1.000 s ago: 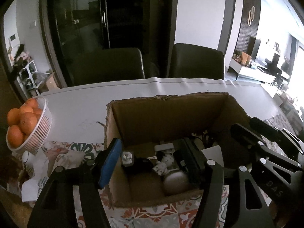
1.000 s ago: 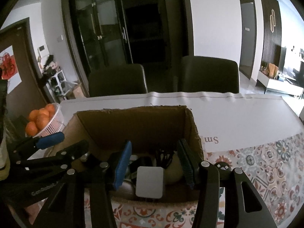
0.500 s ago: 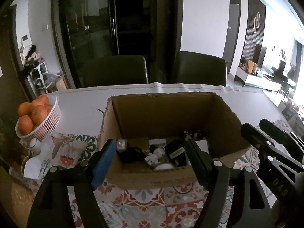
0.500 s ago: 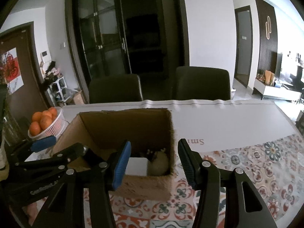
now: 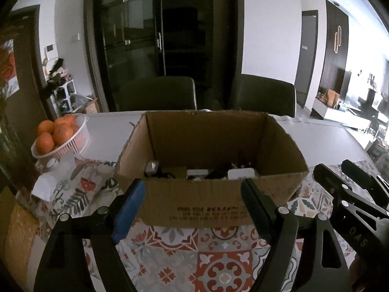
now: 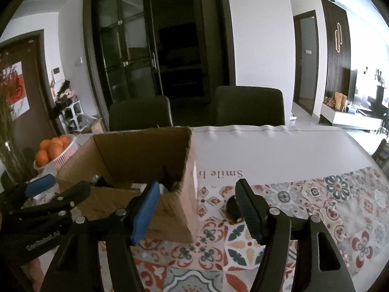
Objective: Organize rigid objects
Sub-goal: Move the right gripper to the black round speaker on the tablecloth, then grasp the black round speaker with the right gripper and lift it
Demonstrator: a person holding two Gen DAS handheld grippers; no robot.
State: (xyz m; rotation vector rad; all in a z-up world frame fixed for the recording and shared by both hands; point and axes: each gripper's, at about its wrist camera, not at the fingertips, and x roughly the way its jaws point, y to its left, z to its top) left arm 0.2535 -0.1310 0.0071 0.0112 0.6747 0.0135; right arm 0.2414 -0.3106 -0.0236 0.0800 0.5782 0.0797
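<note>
An open cardboard box (image 5: 209,202) stands on the patterned tablecloth, holding several small white and dark items (image 5: 240,173). My left gripper (image 5: 192,209) hovers in front of the box's near wall. Its jaws are opening and nothing is between them. In the right wrist view the box (image 6: 116,202) is to the left, and my right gripper (image 6: 197,210) is off its near right corner. Those jaws are opening too, with nothing between them. A small dark round object (image 6: 231,206) lies on the cloth, partly hidden behind the black right finger (image 6: 248,209). Each gripper shows at the edge of the other's view.
A white basket of oranges (image 5: 60,133) stands to the left of the box, with a floral cloth (image 5: 80,187) in front of it. Behind the box lies a white sheet with printed letters (image 6: 267,155). Two dark chairs (image 6: 248,107) stand at the table's far edge.
Both grippers have drawn back from over the box towards the table's near side, and their jaws have widened. The white square item between the right fingers is no longer there.
</note>
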